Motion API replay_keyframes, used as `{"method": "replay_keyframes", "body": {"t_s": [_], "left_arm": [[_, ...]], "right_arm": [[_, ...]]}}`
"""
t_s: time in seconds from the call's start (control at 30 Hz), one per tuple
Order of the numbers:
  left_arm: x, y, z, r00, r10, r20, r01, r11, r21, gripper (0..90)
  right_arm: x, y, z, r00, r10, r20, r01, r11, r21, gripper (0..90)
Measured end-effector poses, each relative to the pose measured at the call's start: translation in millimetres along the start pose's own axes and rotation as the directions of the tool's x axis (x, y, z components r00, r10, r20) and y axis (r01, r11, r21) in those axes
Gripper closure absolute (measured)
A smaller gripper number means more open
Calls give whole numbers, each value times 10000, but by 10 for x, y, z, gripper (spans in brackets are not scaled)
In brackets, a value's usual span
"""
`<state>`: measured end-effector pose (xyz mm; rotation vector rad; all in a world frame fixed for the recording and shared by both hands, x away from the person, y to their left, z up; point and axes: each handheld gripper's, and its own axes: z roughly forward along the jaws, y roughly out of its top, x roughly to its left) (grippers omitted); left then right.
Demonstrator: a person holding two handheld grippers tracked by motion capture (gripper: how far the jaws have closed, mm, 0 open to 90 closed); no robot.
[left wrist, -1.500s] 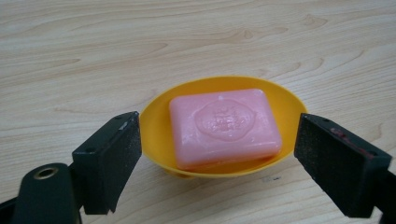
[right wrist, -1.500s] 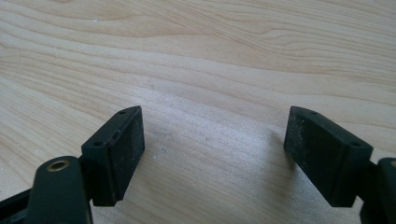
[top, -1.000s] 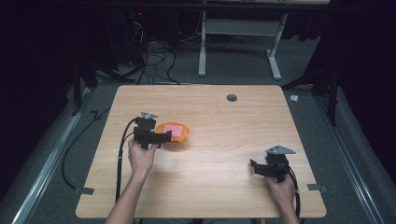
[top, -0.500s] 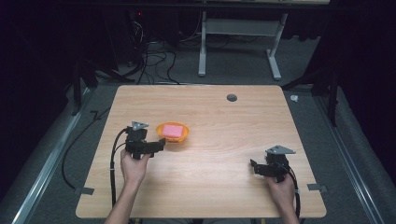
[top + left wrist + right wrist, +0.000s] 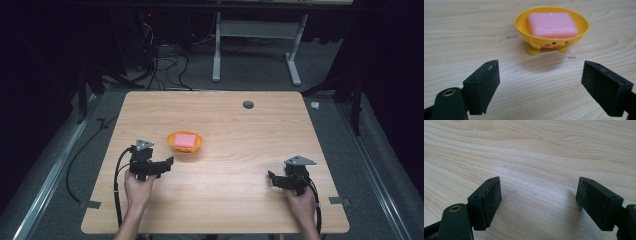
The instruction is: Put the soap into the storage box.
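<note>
Your left tool sits on the tabletop near the left front part; its two black jaws stand wide apart and they hold nothing; in the left gripper view you look between them at bare wood, and the yellow dish stands ahead of the gap, a little toward the right jaw, near but not touching either jaw. In the dish lies the pink soap, flat, with its long side across the view; the dish stands upright on its small yellow feet and has a small face printed on the side that looks at you. From the high view the dish is just beyond and to the right of your left tool, in the left half of the tabletop; the soap sits in the middle of it.

Your right tool rests near the right front corner, well apart from the dish; its jaws are also spread wide and empty, and in the right gripper view there is plain wood grain between them. Each hand grips its tool from behind.
</note>
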<state>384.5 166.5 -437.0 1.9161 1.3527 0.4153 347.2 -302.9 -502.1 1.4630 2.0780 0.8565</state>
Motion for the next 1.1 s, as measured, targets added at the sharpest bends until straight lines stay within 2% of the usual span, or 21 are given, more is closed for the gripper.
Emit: {"method": "replay_keyframes", "body": {"t_s": [0.3, 0.47, 0.57, 0.67, 0.7, 0.8, 0.83, 1.0, 1.1], "left_arm": [[49, -185, 22, 9999, -19, -122, 21, 9999, 151, 157], [89, -324, 82, 9994, -28, -333, 39, 9995, 319, 156], [115, -447, 146, 9982, 25, -598, 3, 9989, 479, 155], [120, -502, 176, 9968, 105, -795, -64, 9987, 509, 153], [121, -555, 208, 9945, 265, -1012, -209, 9982, 562, 152], [121, -607, 247, 9916, 426, -1217, -346, 9971, 677, 150], [117, -662, 268, 9890, 606, -1350, -548, 9974, 459, 137], [124, -707, 265, 9890, 619, -1340, -609, 9981, 116, 136], [128, -710, 261, 9889, 615, -1350, -603, 9981, 136, 136]], "right_arm": [[0, 0, 0, 10000, 2, -1, -2, 10000, 3, 210], [0, 0, 0, 10000, 3, -1, -3, 10000, 1, 210], [0, 0, 0, 10000, 13, -1, -13, 10000, -3, 210], [1, 0, 1, 10000, 19, -1, -19, 10000, -4, 210], [1, 0, 0, 10000, 19, -2, -19, 10000, -2, 210], [0, 0, 1, 10000, 17, -1, -17, 10000, -3, 210], [1, 0, 0, 10000, 20, 0, -20, 10000, -2, 210], [1, 0, 1, 10000, 18, -1, -18, 10000, -3, 210], [1, 0, 1, 10000, 21, 0, -21, 10000, -3, 211]]}}
